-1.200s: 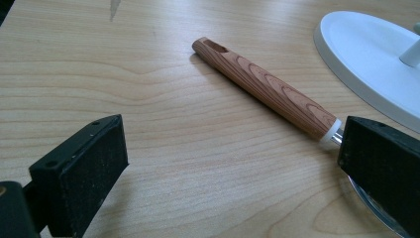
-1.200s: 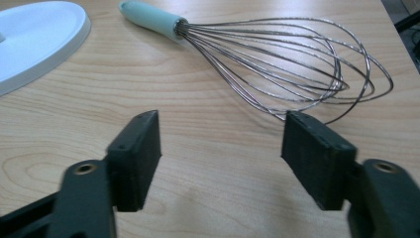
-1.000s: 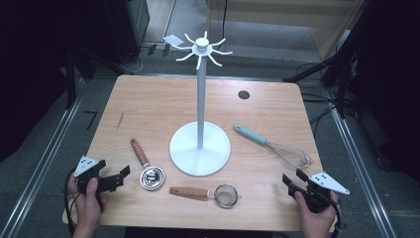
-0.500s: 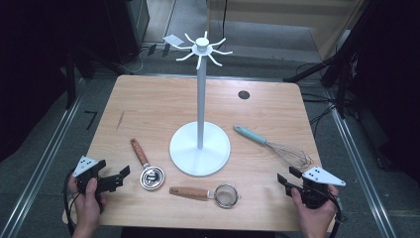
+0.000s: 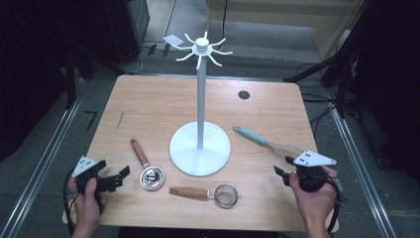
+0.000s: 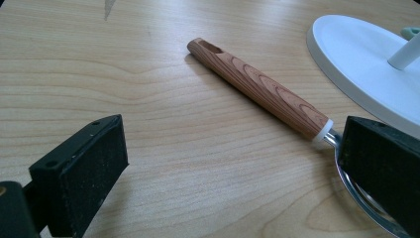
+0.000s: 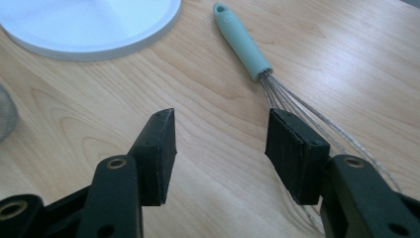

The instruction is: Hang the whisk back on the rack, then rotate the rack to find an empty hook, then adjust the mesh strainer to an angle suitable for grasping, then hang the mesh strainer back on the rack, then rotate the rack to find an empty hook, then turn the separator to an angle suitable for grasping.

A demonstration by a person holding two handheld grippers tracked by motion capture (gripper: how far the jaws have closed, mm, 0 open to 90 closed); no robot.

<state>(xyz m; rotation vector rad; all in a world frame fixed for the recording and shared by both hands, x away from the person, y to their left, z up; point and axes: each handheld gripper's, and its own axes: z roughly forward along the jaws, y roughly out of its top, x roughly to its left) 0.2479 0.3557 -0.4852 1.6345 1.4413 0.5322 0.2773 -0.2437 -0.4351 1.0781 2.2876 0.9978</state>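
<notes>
Plainly unlabelled, the whisk [image 7: 246, 47] lies just beyond the right gripper [image 7: 220, 148], jaws spread and closing.

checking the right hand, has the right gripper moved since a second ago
Yes. The right gripper has shifted up the high view, closer to the whisk; nothing sits between its jaws, which just closed a little.

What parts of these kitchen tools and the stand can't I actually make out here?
- Scoop bowl: left gripper view, mostly behind the black jaw and cut by the edge.
- Whisk wires: right gripper view, their far end behind the jaw.
- Strainer: right gripper view, cut off by the left edge, blurred.
- Stand: left gripper view, hooks beyond the top edge.
- Tag on the stand: high view, too small to read.
</notes>
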